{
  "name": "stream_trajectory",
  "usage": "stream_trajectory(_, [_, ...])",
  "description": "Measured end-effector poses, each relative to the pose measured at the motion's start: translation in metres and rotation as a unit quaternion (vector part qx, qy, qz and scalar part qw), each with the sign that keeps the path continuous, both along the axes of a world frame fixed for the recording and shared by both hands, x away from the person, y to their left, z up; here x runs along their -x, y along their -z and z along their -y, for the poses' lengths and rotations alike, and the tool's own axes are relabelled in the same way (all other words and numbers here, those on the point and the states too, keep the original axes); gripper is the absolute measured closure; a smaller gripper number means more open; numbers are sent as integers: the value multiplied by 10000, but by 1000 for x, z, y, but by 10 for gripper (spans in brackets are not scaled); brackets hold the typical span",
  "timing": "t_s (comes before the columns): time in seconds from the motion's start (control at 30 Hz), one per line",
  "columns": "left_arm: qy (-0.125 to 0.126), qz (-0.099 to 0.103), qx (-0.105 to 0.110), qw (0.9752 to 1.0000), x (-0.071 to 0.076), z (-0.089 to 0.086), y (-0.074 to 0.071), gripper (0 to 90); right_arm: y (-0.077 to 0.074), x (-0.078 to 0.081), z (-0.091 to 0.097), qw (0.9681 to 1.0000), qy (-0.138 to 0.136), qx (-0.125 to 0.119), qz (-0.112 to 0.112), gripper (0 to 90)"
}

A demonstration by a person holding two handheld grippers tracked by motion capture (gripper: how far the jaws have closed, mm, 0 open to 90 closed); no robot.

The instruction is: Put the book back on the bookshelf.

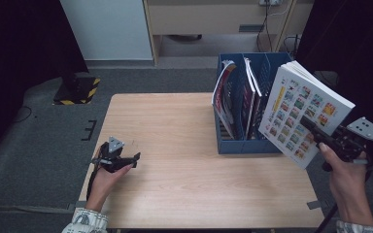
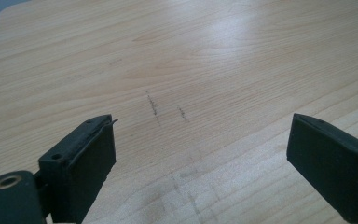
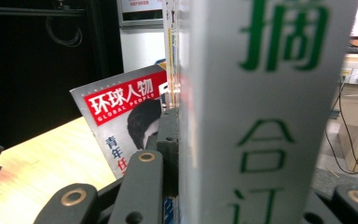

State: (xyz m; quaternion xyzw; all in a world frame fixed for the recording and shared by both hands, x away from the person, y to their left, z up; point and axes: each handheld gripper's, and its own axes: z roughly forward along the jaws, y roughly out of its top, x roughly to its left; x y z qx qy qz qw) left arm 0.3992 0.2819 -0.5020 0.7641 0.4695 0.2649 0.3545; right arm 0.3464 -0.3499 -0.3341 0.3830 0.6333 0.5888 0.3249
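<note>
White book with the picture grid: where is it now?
High view, right side: the white book is held tilted in the right tool, off the table, just right of the blue file rack.

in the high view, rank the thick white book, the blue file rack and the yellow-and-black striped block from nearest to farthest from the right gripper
1. thick white book: clamped in the right gripper, at the table's right edge.
2. blue file rack: just left of the book, on the table's right side.
3. yellow-and-black striped block: on the floor past the table's far left corner.
</note>
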Motion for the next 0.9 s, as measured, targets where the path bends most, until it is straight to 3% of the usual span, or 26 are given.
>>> stream_trajectory(0.4, [14, 8, -10, 10000, 0, 1, 0, 77, 2, -16, 2, 9995, 301, 41, -80, 741])
stream_trajectory(0.9, [38, 21, 4, 10000, 0, 2, -1, 81, 0, -33, -1, 9991, 404, 23, -93, 741])
